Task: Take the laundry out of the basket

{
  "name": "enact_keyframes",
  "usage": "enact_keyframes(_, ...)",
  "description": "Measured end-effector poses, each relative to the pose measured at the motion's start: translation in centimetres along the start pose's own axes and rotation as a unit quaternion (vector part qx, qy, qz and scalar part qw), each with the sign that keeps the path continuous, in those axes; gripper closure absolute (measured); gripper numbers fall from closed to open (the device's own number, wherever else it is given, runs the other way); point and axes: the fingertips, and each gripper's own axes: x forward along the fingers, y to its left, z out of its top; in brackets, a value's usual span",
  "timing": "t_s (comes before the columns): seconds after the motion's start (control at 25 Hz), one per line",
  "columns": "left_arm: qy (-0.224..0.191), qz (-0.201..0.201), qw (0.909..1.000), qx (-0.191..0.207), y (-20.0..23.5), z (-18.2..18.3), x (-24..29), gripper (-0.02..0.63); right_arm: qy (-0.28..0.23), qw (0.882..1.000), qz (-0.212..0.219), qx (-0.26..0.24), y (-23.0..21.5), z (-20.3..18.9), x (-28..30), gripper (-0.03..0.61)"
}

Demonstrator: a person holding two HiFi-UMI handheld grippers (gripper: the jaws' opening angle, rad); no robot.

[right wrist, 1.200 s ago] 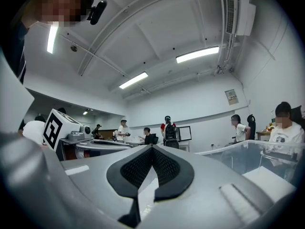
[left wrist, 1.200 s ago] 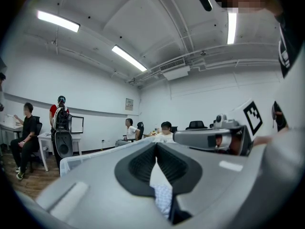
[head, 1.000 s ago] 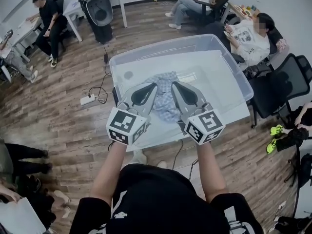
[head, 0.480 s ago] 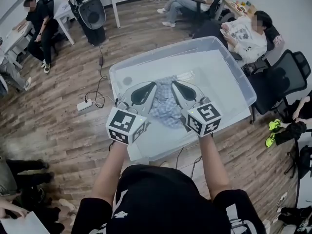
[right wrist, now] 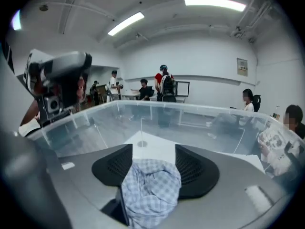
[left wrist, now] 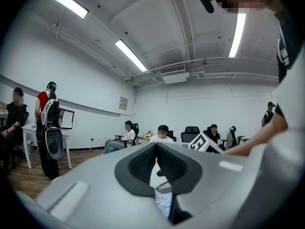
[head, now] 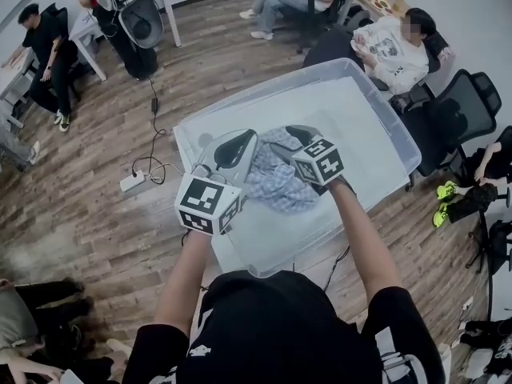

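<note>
Lying crumpled on the white floor of the clear bin, a little left of the bin's middle, the checked cloth is heaped between the jaws of the right gripper. Those jaws have just been opening and stand partly apart around the cloth, not yet pinching it. The left gripper hangs over the bin's left side with its jaws together on nothing. Closing from here may catch only the top fold, so the cloth could slide out on the lift. A trailing end could also drag on the bin's rim, or a jaw could scrape the bin's floor. The right gripper view shows the cloth mounded between the pads, which the marker cube partly hides in the head view. Only the head view shows how far the cloth spreads across the bin beyond the jaws.
</note>
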Motion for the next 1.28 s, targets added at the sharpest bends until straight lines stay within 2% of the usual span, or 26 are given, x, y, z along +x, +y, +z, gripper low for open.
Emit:
enact_keyframes(0.08,0.000,-0.001,1.0000,-0.002,0.6,0.0,0.1,0.606,0.043,0.999,0.006,-0.016,-0.3,-2.2,1.9,0.225)
enact_keyframes(0.16,-0.001,0.000,1.0000,-0.004,1.3,0.1,0.0,0.606,0.084,0.996,0.018,-0.031,-0.2,-4.6,3.6,0.146)
enact_keyframes(0.28,-0.001,0.003,1.0000,-0.007,2.4,0.1,-0.1,0.606,0.148,0.986,0.048,-0.059,0.6,-8.3,5.8,0.055)
enact_keyframes(0.4,0.002,0.003,1.0000,-0.009,3.2,-0.3,-0.2,0.606,0.222,0.968,0.078,-0.084,1.6,-12.7,7.7,-0.018)
enact_keyframes(0.6,0.008,0.002,0.9998,-0.016,3.9,-1.1,-0.1,0.606,0.339,0.923,0.097,-0.153,2.5,-19.6,9.2,-0.020)
enact_keyframes(0.68,0.012,0.001,0.9998,-0.017,3.9,-1.5,0.0,0.606,0.358,0.912,0.097,-0.172,2.3,-21.2,9.8,-0.020)
enact_keyframes(0.96,0.014,0.008,0.9997,-0.019,4.4,-1.7,0.0,0.606,0.376,0.908,0.085,-0.167,1.5,-23.0,11.3,-0.018)
enact_keyframes(1.2,0.014,0.015,0.9996,-0.019,4.8,-1.8,0.0,0.606,0.380,0.910,0.085,-0.142,1.3,-23.6,11.5,-0.017)
enact_keyframes(1.28,0.016,0.016,0.9996,-0.016,4.7,-1.9,0.1,0.606,0.379,0.912,0.083,-0.133,1.2,-23.5,11.7,0.006)
